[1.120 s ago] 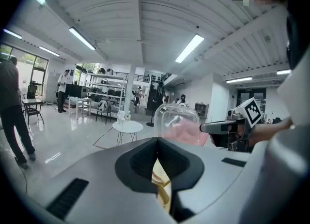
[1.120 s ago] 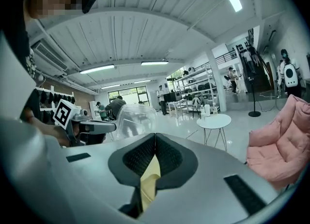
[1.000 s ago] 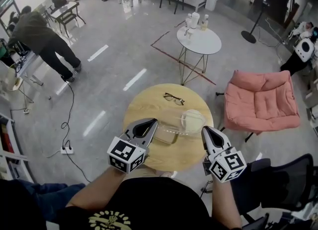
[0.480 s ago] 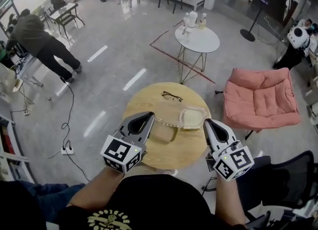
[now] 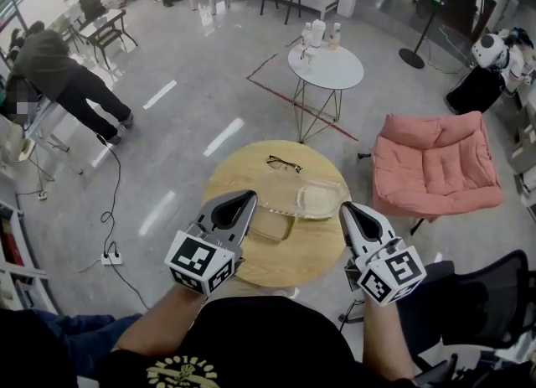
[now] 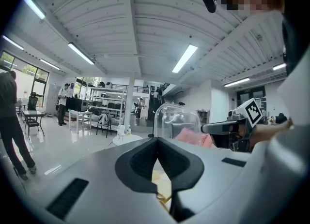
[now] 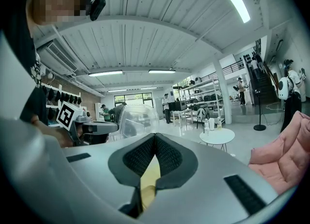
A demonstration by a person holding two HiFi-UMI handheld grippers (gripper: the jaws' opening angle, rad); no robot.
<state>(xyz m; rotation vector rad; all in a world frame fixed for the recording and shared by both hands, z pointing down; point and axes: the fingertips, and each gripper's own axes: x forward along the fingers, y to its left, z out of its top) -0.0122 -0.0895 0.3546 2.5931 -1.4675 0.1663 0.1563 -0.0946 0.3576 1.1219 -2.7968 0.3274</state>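
Left tool [image 5: 244,199], right tool [image 5: 346,209] — pinching clear container [image 5: 300,197].

Both rim ends of the cover [image 5: 295,198] are hidden behind the tips of the left gripper [image 5: 242,201] and right gripper [image 5: 345,209]. The grippers hide the table [image 5: 293,262] near edge. The pale item [image 5: 273,225] under the cover is too indistinct to identify. The chair [image 7: 286,155] is cut off at the right edge of the right gripper view.

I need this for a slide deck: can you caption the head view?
Left tongs and right tongs each grip an end of a clear plastic lid over a round wooden table with glasses.
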